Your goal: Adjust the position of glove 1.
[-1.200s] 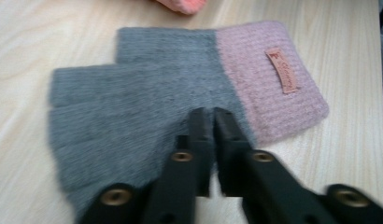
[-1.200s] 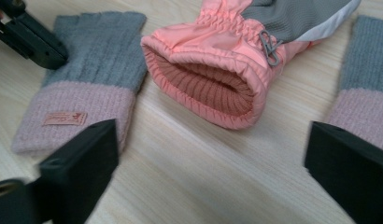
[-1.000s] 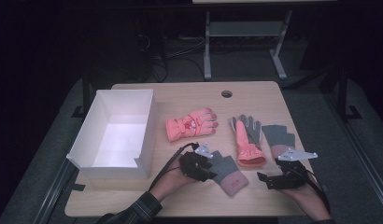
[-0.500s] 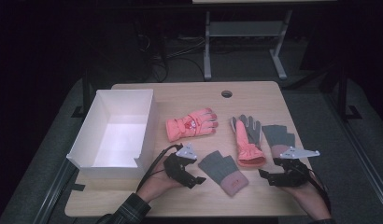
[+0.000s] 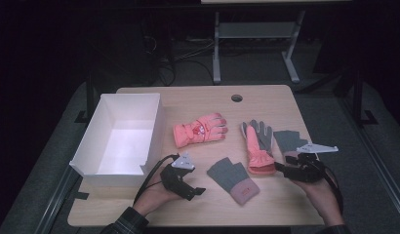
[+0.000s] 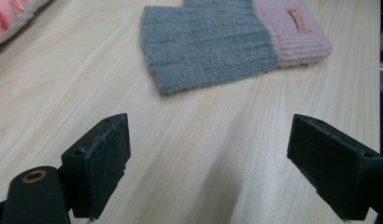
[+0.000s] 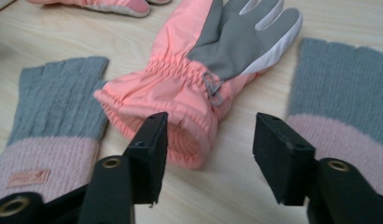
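Salmon ski glove (image 7: 180, 102) lies cuff-first just ahead of the right claw (image 7: 208, 154), long axis running toward the frame's top (jaws half-wide, just been closing, nothing pinched yet).

An open box (image 5: 121, 134) is set at the left of the counter (image 5: 203, 100). To its right a padded glove (image 5: 200, 129) is laid across the middle. Further right a second padded glove (image 5: 257, 144) is laid between two knitted mitts: one (image 5: 234, 179) nearer the front edge, the other (image 5: 287, 140) at the far right.
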Tool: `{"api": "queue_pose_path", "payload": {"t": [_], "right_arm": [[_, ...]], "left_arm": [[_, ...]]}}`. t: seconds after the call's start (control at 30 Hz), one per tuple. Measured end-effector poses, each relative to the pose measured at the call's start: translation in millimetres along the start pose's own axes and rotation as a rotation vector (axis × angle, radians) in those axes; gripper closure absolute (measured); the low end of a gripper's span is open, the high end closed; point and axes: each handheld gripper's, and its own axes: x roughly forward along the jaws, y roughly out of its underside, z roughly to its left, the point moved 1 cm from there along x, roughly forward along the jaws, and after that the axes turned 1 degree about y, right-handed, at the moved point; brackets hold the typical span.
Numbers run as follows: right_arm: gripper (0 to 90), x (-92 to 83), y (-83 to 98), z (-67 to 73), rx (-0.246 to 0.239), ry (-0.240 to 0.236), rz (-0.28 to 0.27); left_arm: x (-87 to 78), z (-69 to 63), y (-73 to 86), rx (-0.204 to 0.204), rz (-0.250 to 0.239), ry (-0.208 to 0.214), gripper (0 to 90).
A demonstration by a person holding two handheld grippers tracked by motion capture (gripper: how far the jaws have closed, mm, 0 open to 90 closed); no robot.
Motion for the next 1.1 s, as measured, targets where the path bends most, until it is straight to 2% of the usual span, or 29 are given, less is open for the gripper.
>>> {"api": "queue_pose_path", "payload": {"t": [0.13,0.17,0.27,0.5,0.73,0.93,0.97,1.1], "right_arm": [[54.7,-0.5,-4.8,-3.6,0.005,0.019,-0.013],[60.4,-0.8,-8.5,-7.8,0.016,0.028,-0.022],[64.3,2.5,-14.2,-14.2,0.035,0.040,-0.028],[64.0,14.8,-24.9,-28.3,0.058,0.064,-0.026],[63.4,26.4,-32.6,-52.8,0.095,0.144,-0.018],[62.2,31.4,-32.8,-65.3,0.124,0.180,-0.006],[62.1,34.4,-31.9,-69.0,0.129,0.198,0.006],[61.8,41.2,-29.9,-76.7,0.142,0.219,0.029]], "left_arm": [[0.8,-1.0,3.1,0.000,0.006,-0.001,12.7],[1.4,-2.3,3.3,0.008,0.007,-0.001,12.7],[1.3,-2.8,2.4,0.012,0.006,-0.003,12.7],[1.2,1.5,3.9,-0.005,0.003,-0.017,13.5],[3.5,1.1,3.9,0.001,0.011,-0.031,13.5],[6.6,0.1,3.6,0.015,0.018,-0.033,13.6],[7.2,0.4,3.3,0.019,0.021,-0.034,13.6],[8.4,1.0,3.9,0.004,0.015,-0.037,13.5]]}}
